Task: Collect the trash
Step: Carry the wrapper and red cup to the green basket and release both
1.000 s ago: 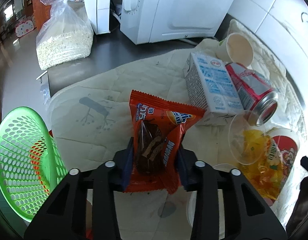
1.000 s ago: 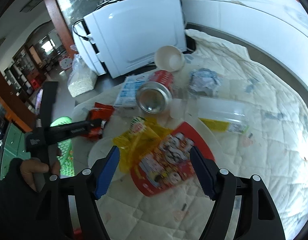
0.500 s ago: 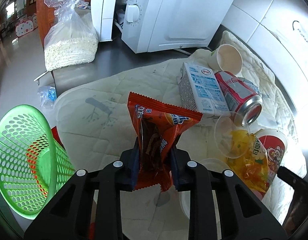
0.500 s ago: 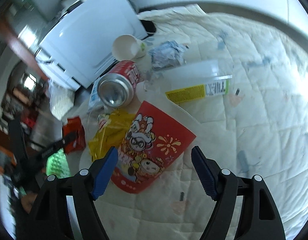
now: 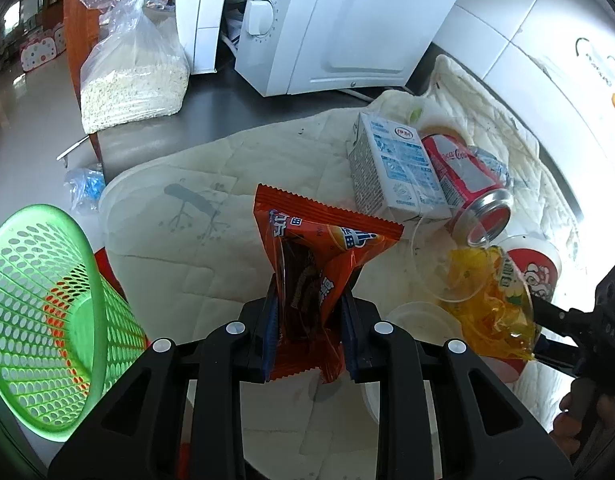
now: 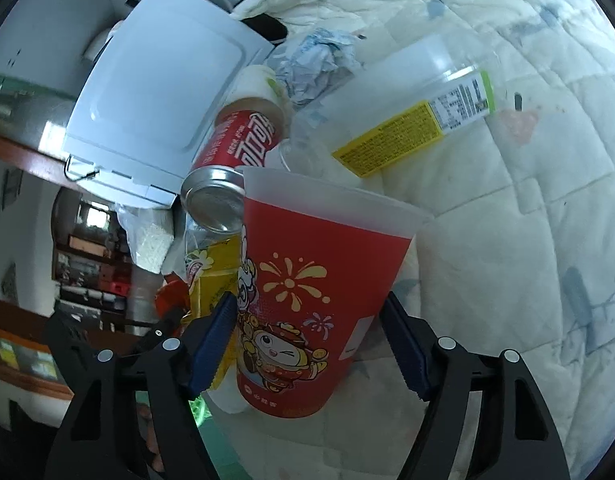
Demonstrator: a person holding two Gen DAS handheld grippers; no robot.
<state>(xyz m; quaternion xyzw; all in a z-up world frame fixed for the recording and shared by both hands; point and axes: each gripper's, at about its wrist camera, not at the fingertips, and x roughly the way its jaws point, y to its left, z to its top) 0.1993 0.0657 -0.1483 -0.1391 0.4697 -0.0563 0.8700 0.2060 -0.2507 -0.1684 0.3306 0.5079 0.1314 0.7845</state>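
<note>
Quilted pad over dark counter

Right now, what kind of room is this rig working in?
Most likely a home kitchen counter: a white microwave with a dial, a tiled wall behind it, and a plastic bag of grain on the dark worktop.

An orange snack wrapper stands upright, pinched at its lower half. A red cartoon-printed cup lies on the quilt beside a tipped red can, a milk carton and a yellow wrapper.
</note>
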